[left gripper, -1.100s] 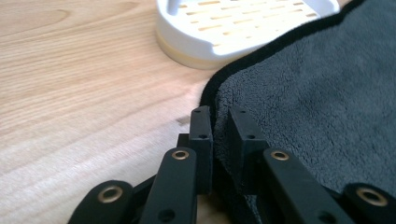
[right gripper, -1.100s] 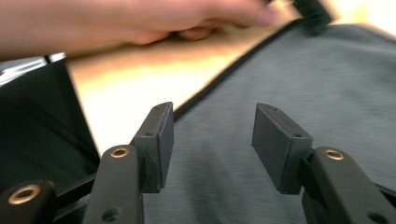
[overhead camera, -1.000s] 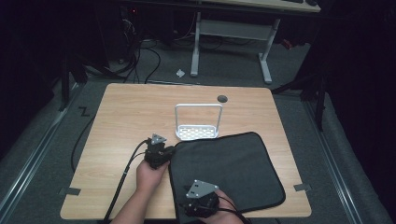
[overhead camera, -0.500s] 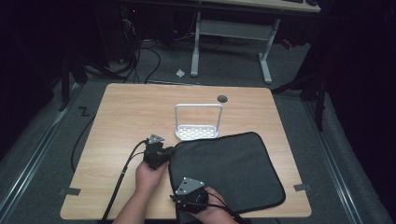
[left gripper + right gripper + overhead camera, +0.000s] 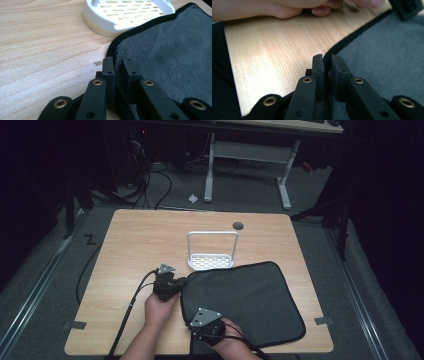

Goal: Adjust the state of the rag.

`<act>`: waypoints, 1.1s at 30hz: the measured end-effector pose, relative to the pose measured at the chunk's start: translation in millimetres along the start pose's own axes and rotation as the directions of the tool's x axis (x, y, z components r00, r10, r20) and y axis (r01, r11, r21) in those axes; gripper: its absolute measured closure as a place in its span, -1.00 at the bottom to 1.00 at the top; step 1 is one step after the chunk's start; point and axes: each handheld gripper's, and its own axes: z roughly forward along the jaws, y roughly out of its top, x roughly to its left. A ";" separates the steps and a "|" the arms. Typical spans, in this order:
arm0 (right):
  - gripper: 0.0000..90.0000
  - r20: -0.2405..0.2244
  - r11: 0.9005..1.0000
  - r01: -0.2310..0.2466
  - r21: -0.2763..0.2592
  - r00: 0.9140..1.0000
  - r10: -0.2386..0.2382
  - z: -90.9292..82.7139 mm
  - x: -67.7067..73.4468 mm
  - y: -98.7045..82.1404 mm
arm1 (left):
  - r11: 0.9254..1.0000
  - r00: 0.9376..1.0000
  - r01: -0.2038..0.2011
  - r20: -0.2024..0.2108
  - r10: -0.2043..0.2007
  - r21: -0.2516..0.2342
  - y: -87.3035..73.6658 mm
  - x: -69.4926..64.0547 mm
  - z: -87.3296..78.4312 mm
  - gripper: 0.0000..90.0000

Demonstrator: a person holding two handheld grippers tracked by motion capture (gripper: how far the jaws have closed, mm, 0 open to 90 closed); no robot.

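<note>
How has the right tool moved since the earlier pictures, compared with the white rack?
Yes. The right tool has slid left along the near edge of the grey cloth, away from under the white rack; its jaws have just been closing on the cloth's edge.

A dark grey fleecy microfibre cloth with a black stitched hem (image 5: 245, 301) lies spread flat over the near right part of the light wooden table (image 5: 135, 245), its far left corner just beside a white slotted plastic rack (image 5: 212, 262).

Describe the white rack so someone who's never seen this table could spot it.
On the wooden table, look just past the far edge of the dark grey cloth, near the middle. The rack is a white slotted tray with a tall hoop handle, the table's one white thing.
</note>
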 end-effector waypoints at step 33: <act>0.83 -0.111 0.964 0.116 -0.240 0.983 -0.145 36.7 62.8 136.9 | 0.971 0.979 0.131 -0.126 -0.158 -0.200 -3.5 93.4 -143.9 0.90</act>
